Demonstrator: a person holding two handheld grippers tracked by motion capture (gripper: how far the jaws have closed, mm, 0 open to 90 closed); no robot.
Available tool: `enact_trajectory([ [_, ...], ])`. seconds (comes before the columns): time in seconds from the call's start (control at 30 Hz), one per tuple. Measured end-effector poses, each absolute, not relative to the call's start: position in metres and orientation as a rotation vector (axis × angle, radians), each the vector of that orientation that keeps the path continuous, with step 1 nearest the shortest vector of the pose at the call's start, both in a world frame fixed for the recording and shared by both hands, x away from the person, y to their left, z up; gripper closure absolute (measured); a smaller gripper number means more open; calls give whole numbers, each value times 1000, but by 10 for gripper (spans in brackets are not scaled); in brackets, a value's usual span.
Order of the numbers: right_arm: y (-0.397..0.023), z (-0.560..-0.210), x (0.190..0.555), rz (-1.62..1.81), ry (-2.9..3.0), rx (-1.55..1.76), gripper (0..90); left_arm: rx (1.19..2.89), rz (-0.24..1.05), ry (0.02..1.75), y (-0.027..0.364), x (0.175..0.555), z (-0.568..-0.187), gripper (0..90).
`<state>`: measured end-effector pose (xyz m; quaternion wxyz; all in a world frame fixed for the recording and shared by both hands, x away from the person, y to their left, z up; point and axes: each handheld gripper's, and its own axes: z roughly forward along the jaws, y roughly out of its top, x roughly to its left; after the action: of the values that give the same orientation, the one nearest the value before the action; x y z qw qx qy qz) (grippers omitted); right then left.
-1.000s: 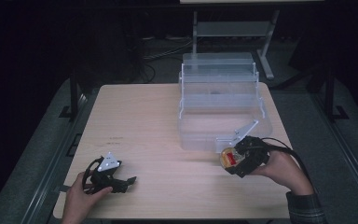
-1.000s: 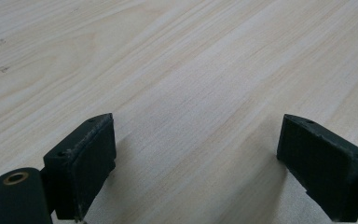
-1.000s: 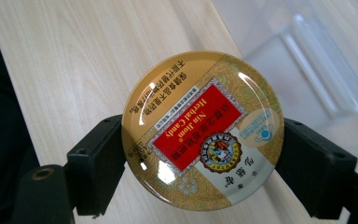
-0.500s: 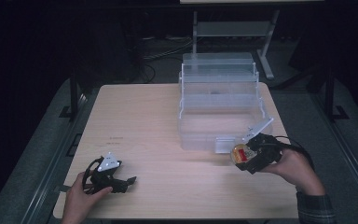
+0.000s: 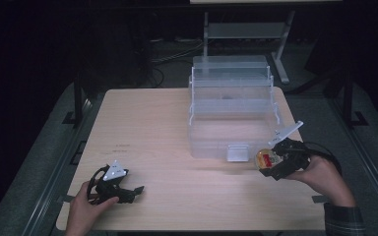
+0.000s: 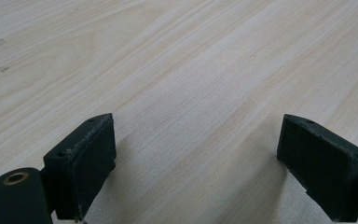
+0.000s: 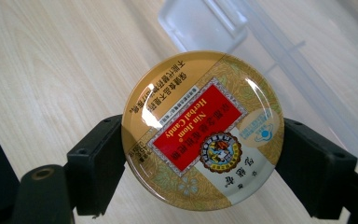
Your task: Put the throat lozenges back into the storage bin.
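A round gold candy tin (image 7: 203, 128) with a red "Herbal Candy" label sits between the jaws of my right gripper (image 7: 203, 154), which is shut on it. In the high view the candy tin (image 5: 265, 158) and right gripper (image 5: 275, 162) hover at the front right corner of a clear plastic tiered box (image 5: 231, 110), next to its front latch (image 5: 236, 152). My left gripper (image 5: 128, 191) rests low on the wooden table (image 5: 147, 128) near the front left. The left gripper (image 6: 196, 163) stands open, bare wood between its jaws.
The clear box stands at the back right of the table with its tiers stepped open. A metal stand (image 5: 246, 29) and cables lie on the dark floor behind. Bare wood spreads across the left and middle of the table.
My right gripper with the tin has moved right and slightly up along the box's front. The left gripper has stayed put.
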<state>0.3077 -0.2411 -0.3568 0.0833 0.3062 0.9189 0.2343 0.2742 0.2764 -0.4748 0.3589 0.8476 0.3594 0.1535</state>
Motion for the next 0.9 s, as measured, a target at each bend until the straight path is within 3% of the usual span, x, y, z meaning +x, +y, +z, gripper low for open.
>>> enact_trajectory([
  [0.9, -288, -335, 321, 680, 2640, 1048, 197, 2193, 397, 923, 277, 274, -475, 107],
])
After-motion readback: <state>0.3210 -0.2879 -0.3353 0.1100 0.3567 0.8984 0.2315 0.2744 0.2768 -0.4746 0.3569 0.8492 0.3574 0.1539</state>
